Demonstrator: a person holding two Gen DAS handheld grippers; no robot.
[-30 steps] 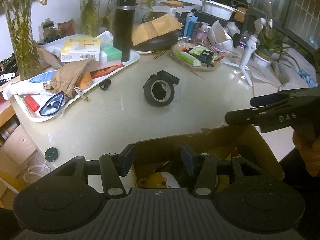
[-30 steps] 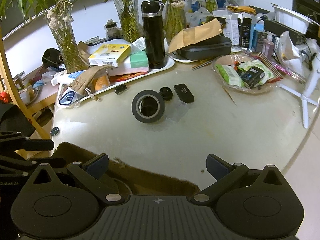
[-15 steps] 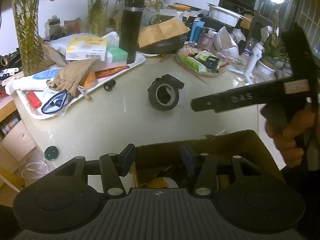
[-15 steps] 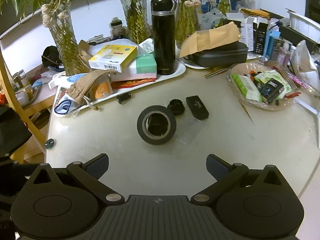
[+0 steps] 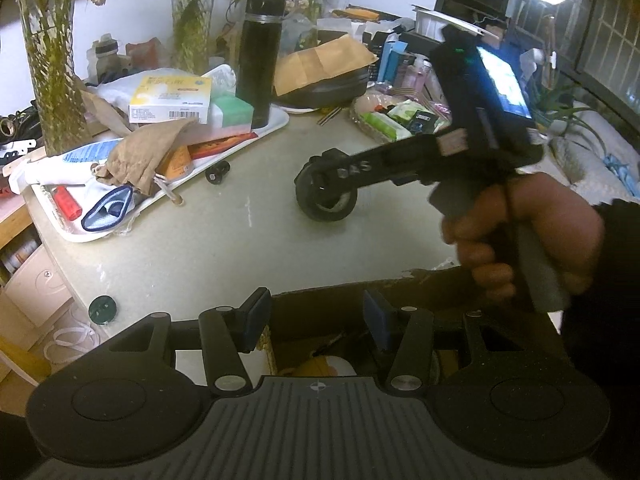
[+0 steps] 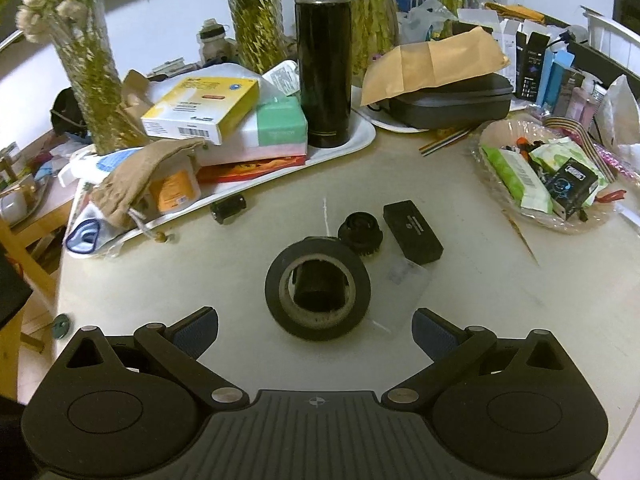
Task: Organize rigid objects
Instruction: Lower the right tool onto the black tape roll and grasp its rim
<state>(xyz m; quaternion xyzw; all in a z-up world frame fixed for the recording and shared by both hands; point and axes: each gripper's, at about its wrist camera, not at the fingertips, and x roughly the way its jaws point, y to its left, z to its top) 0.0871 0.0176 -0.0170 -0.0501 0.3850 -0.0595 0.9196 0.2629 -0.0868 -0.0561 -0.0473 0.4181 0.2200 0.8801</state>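
The pale round desk (image 6: 500, 320) carries everything, and its far side is crowded: a white tray (image 6: 360, 140) with boxes, a cloth pouch and a tall black flask (image 6: 324, 60), and a clear dish (image 6: 592, 220) of packets to the right. At the near edge, in the left wrist view, an open cardboard box (image 5: 400, 292) sits directly under the left claw (image 5: 316, 320), whose jaws stand partly spread with nothing between them. The right claw (image 6: 316, 332) is spread wide and empty, angled down with the black tape roll (image 6: 318, 288) just ahead of and between its fingertips, not touching. The roll lies flat on bare desk near the middle, with a dark cylinder (image 6: 320, 284) standing inside its core. It looks stiff, fairly light and slightly tacky on the outside, so a pinch across the outer wall, or one pad inside the core and one outside, should hold; the cylinder may stay behind or tumble if the roll is lifted. Just behind it lie a ribbed black knob (image 6: 360, 232) and a flat black case (image 6: 412, 232), both hard and smooth, the case best gripped across its narrow sides. A small black cylinder (image 6: 229, 209) rests beside the tray.
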